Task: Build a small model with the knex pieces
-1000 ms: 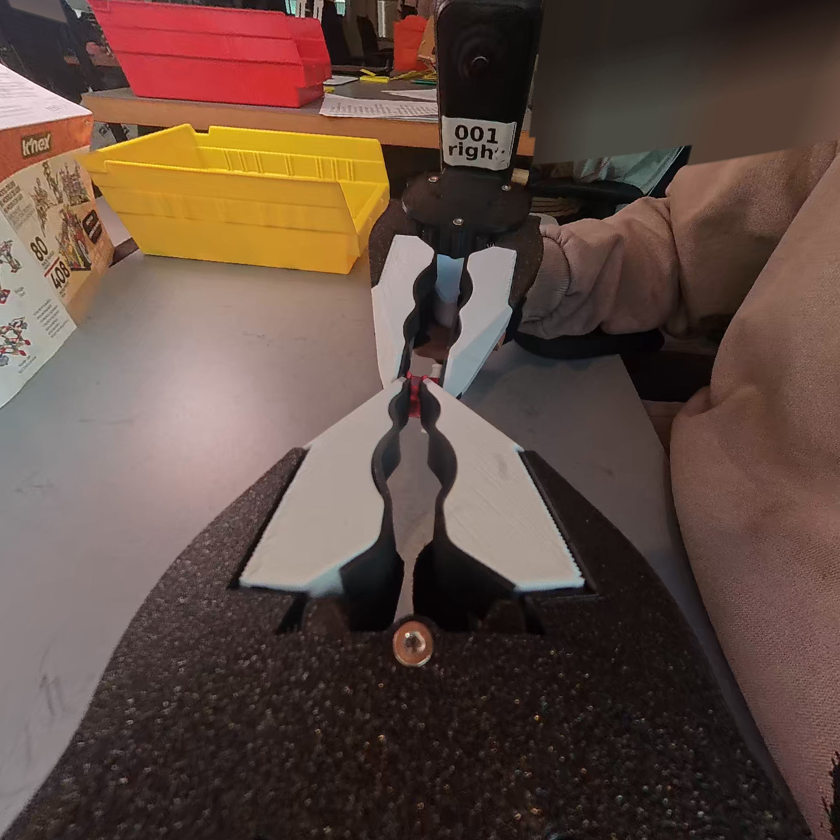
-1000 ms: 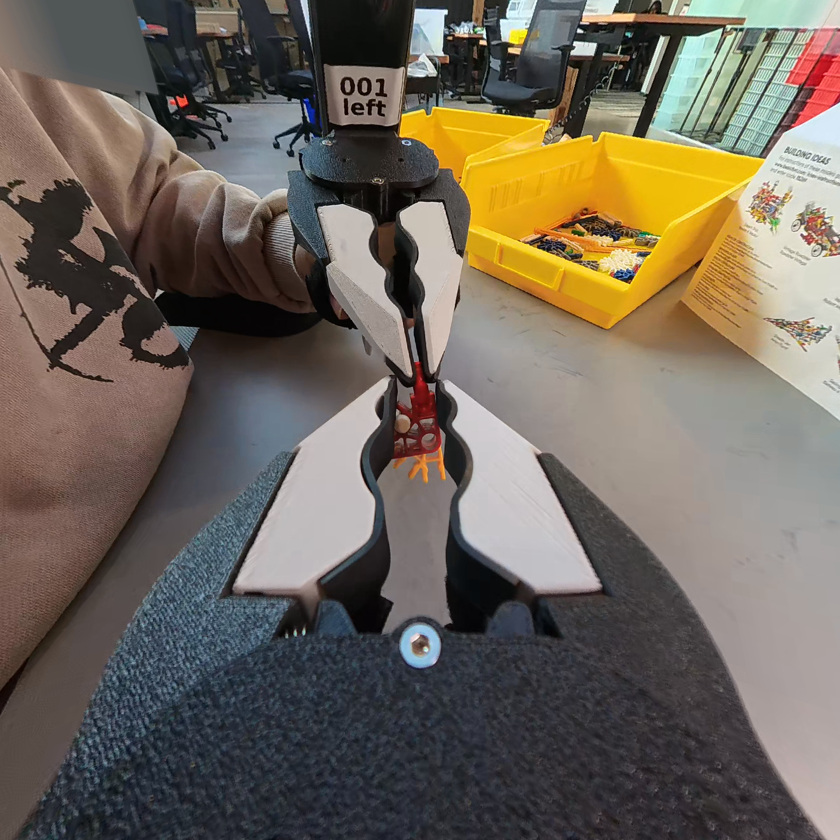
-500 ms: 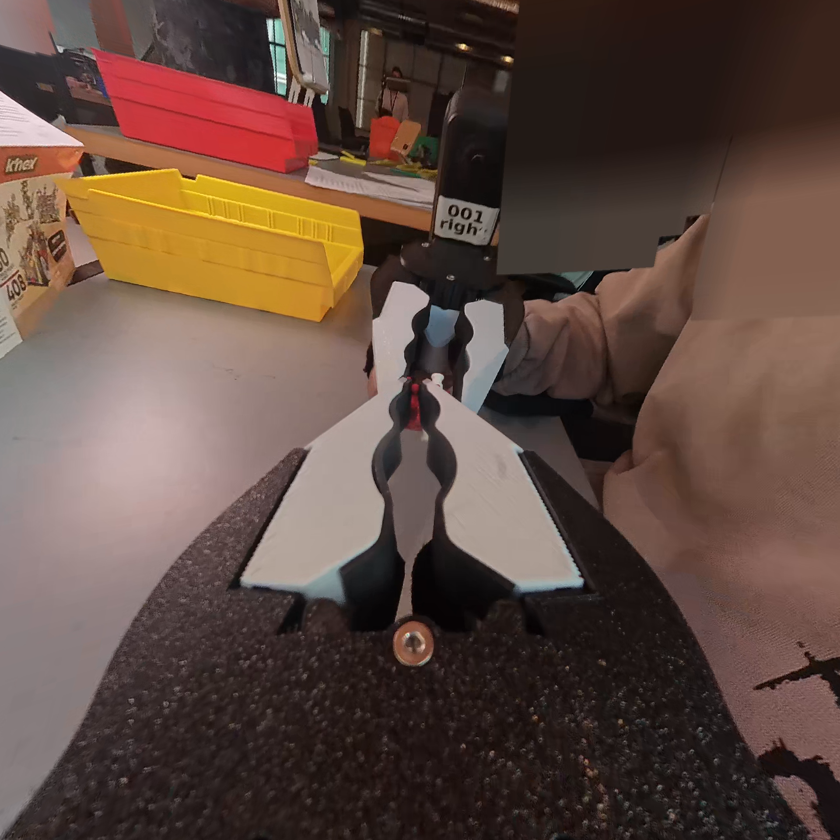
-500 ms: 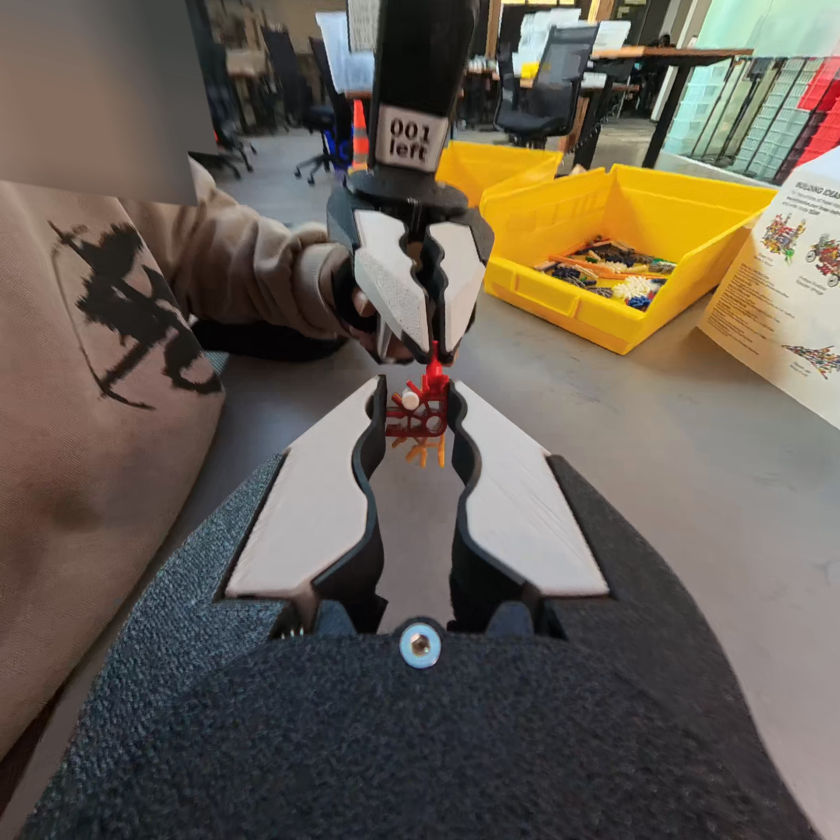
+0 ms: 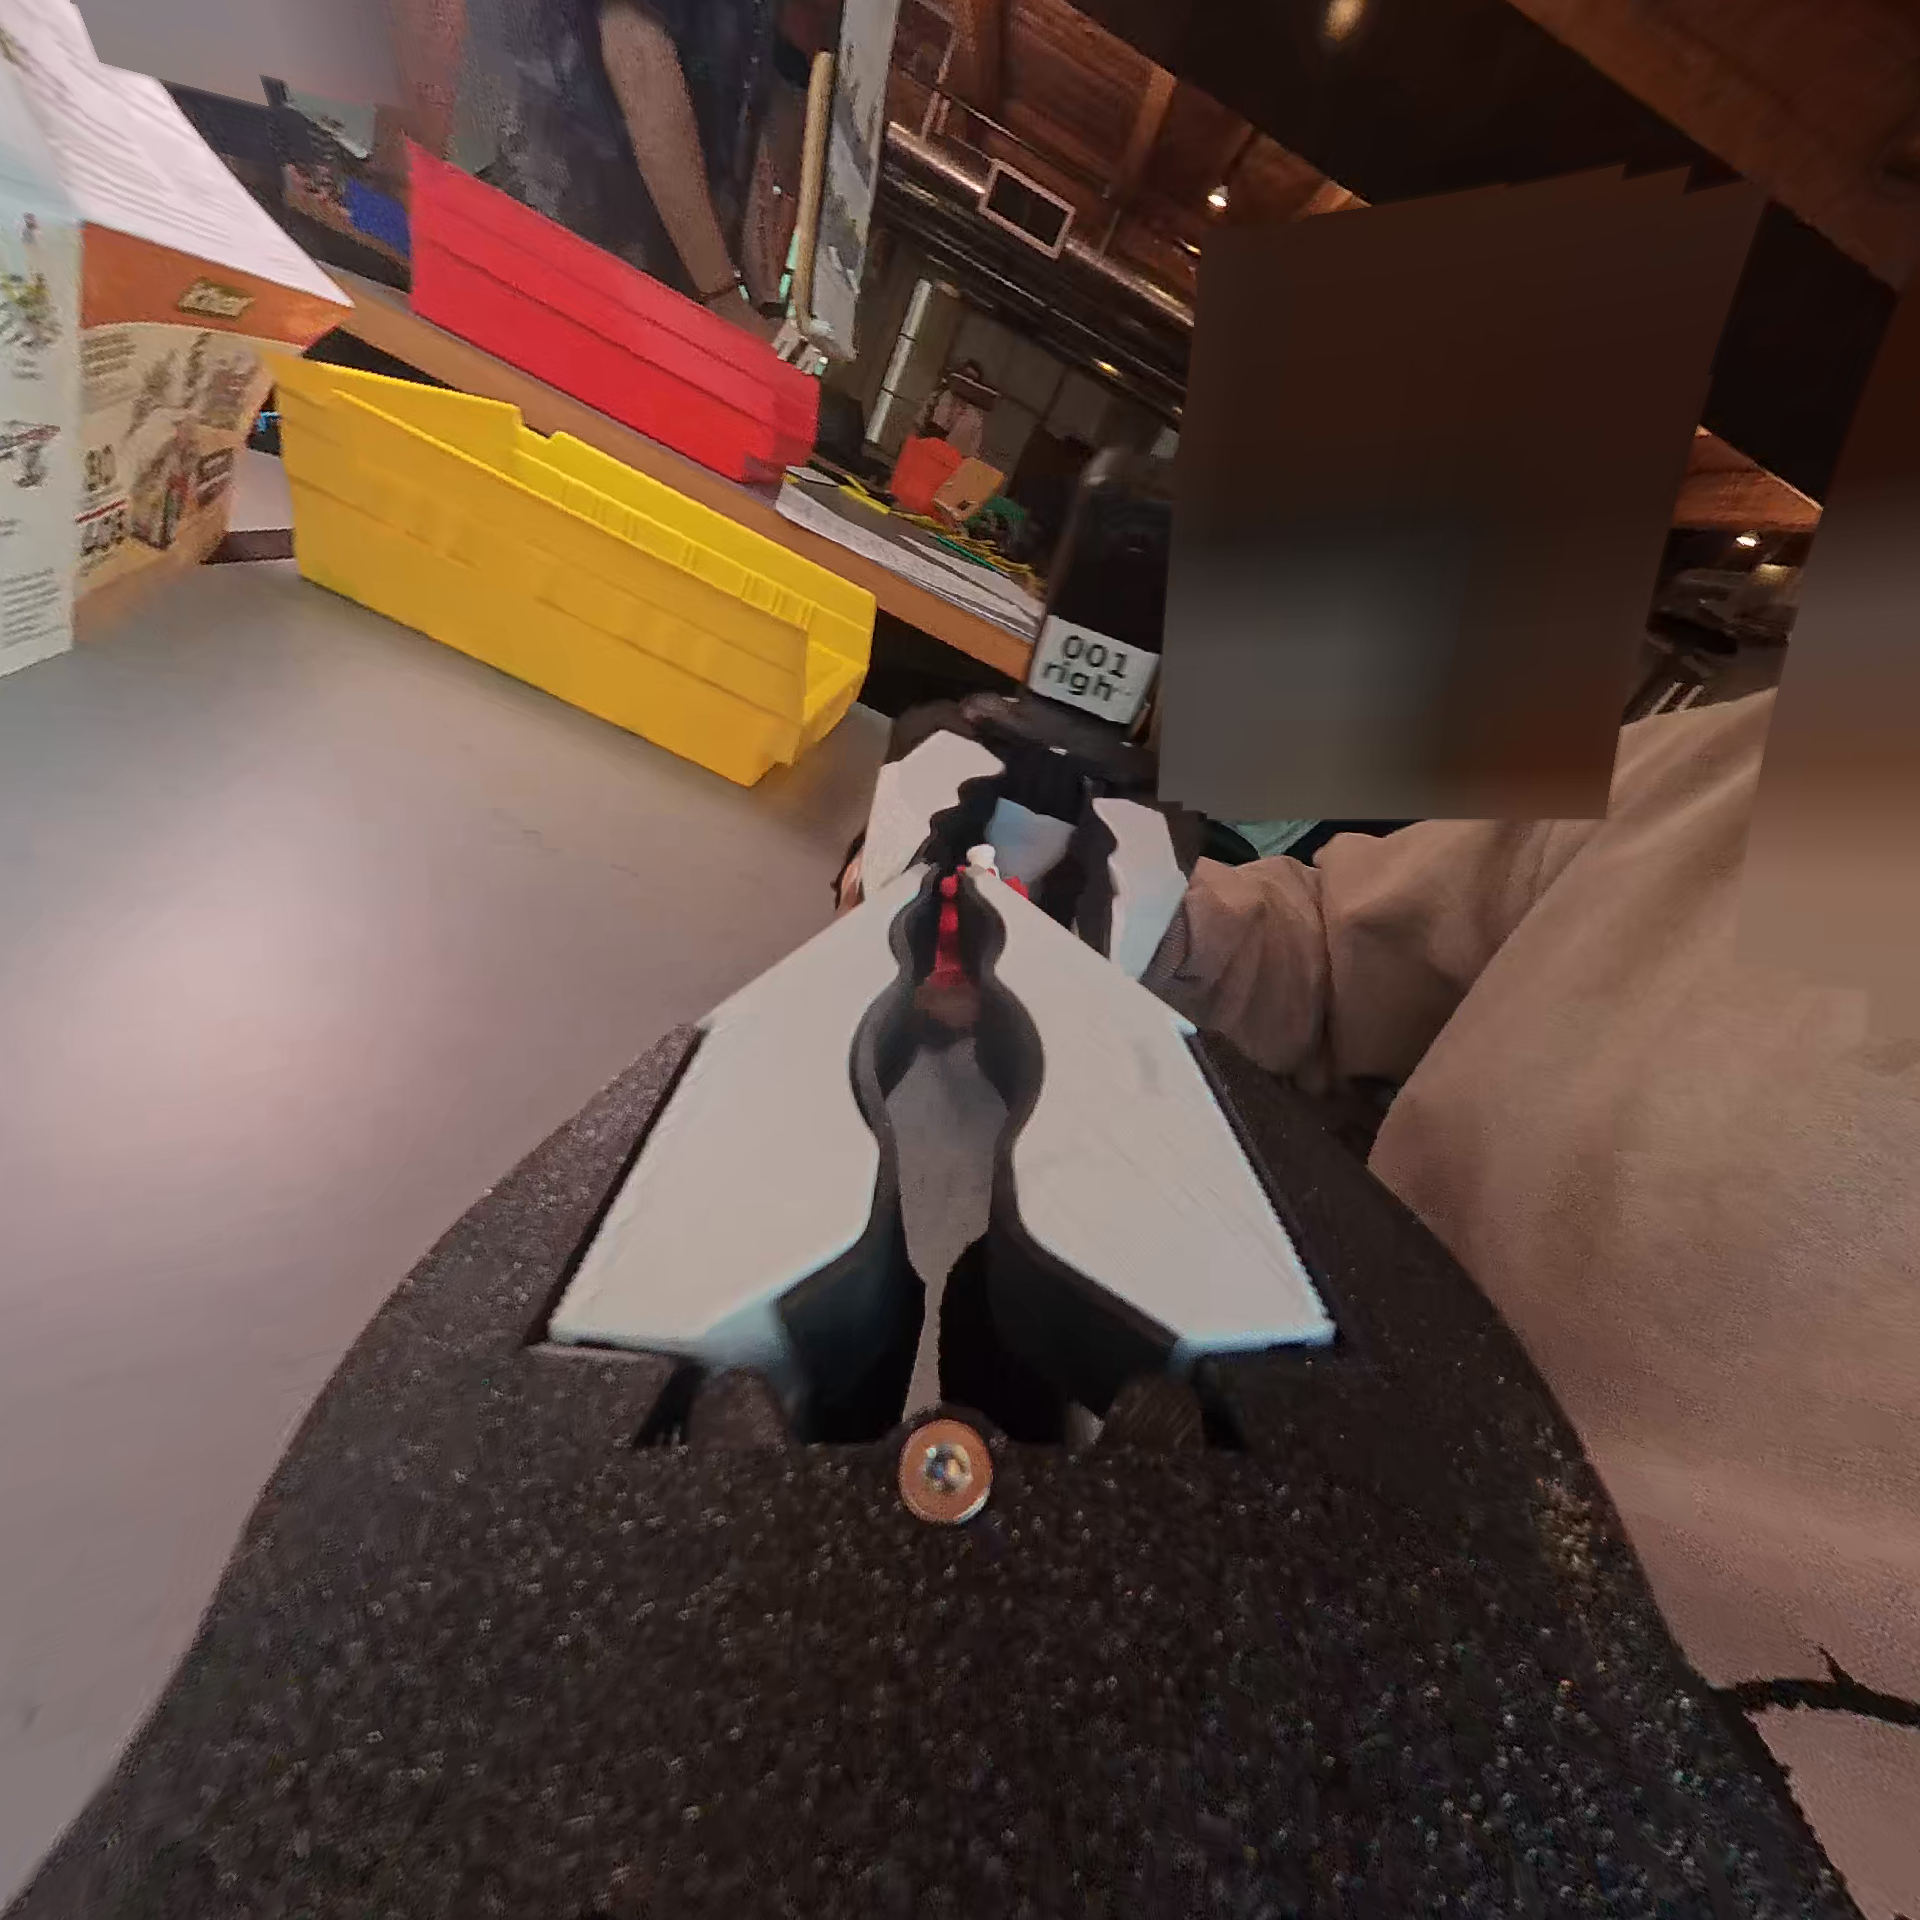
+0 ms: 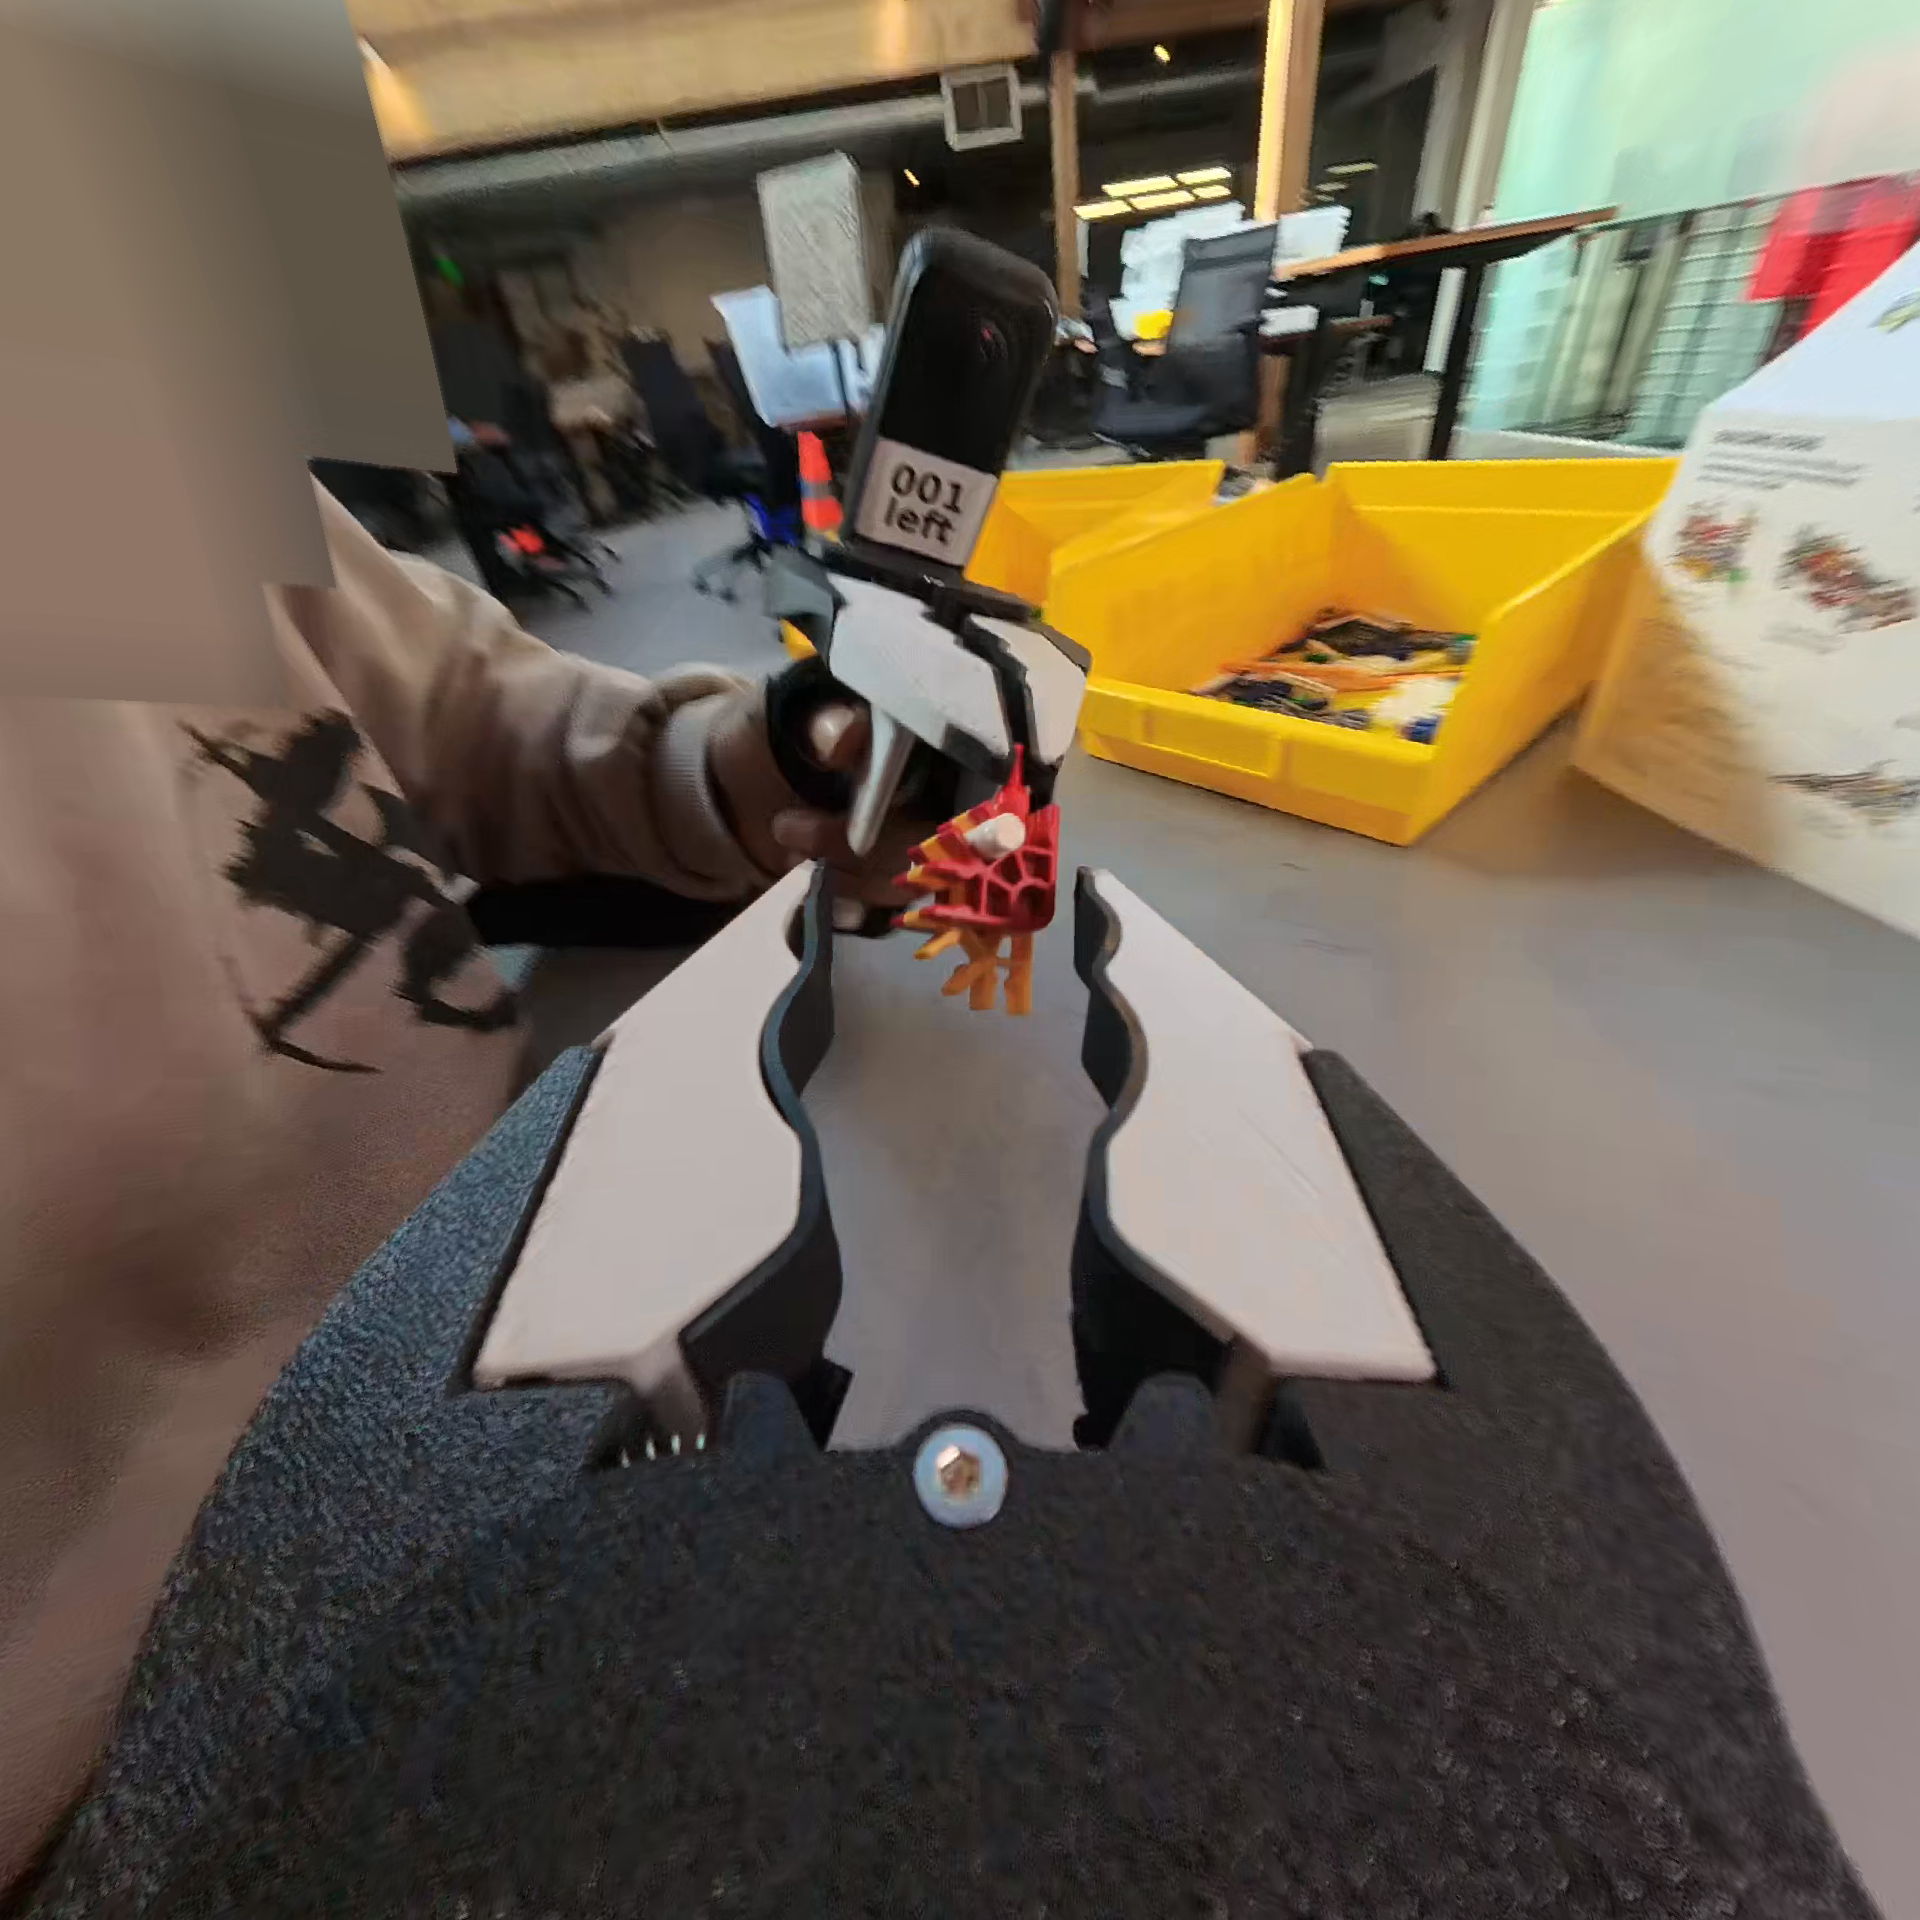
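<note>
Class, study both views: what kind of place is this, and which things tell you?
Probably a shared office or workshop: office chairs at desks behind, yellow bins of small building pieces on a grey table, red bins on another bench.

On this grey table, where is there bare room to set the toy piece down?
Bare table lies right of the right claw, in front of the yellow bin and printed box. More lies left of the left claw, before the other yellow bin. Crowded where the claws meet at the red and orange toy piece.
</note>
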{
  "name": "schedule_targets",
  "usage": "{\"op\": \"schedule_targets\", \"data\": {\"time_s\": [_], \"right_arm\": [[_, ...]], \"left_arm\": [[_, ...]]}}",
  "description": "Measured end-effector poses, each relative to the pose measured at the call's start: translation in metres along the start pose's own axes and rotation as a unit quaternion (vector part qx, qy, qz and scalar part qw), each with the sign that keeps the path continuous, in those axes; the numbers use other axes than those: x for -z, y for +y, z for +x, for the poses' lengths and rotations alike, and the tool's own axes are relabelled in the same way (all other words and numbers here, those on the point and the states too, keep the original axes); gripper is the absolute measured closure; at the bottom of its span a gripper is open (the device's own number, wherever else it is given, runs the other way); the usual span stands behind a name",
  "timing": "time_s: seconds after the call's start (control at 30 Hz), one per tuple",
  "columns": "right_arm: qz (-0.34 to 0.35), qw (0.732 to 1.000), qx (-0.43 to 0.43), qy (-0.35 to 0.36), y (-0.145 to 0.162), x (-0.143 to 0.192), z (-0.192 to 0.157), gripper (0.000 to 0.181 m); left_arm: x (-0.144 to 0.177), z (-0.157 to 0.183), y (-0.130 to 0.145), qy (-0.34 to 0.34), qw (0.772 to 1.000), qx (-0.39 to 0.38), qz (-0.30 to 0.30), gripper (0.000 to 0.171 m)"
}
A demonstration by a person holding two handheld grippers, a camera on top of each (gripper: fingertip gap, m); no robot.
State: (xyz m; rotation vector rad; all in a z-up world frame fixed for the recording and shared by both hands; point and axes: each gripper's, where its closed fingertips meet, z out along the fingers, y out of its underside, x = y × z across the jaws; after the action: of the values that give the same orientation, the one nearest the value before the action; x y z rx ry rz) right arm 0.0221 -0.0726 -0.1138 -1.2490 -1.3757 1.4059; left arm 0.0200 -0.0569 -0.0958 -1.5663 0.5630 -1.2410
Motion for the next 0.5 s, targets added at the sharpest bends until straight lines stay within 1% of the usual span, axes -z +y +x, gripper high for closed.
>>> {"op": "schedule_targets", "data": {"time_s": [0.07,0.1,0.17,0.2,0.23,0.27,0.33,0.37,0.5], "right_arm": [[-0.052,0.991,0.092,0.078,0.011,-0.004,0.012,0.128],[-0.069,0.982,0.133,0.117,0.013,-0.005,0.019,0.128],[-0.096,0.958,0.197,0.185,0.013,-0.006,0.031,0.14],[-0.108,0.946,0.224,0.207,0.013,-0.006,0.036,0.15],[-0.122,0.936,0.247,0.22,0.014,-0.006,0.039,0.15],[-0.127,0.931,0.259,0.223,0.014,-0.006,0.04,0.151],[-0.122,0.938,0.243,0.214,0.014,-0.005,0.038,0.152],[-0.122,0.943,0.231,0.205,0.014,-0.005,0.036,0.152],[-0.111,0.969,0.174,0.137,0.017,-0.003,0.024,0.152]], "left_arm": [[0.002,-0.013,0.0,-0.028,0.999,0.018,0.005,0.17],[0.001,-0.017,0.001,-0.037,0.999,0.028,0.007,0.17],[-0.001,-0.023,0.004,-0.047,0.998,0.046,0.01,0.17],[-0.001,-0.024,0.004,-0.049,0.997,0.057,0.014,0.17],[-0.001,-0.026,0.004,-0.049,0.996,0.068,0.019,0.17],[-0.002,-0.026,0.004,-0.043,0.996,0.078,0.02,0.17],[-0.002,-0.024,0.004,-0.028,0.996,0.088,0.018,0.169],[-0.002,-0.022,0.005,-0.025,0.997,0.079,0.011,0.169],[-0.001,-0.012,0.015,-0.016,0.999,-0.022,-0.046,0.167]]}}
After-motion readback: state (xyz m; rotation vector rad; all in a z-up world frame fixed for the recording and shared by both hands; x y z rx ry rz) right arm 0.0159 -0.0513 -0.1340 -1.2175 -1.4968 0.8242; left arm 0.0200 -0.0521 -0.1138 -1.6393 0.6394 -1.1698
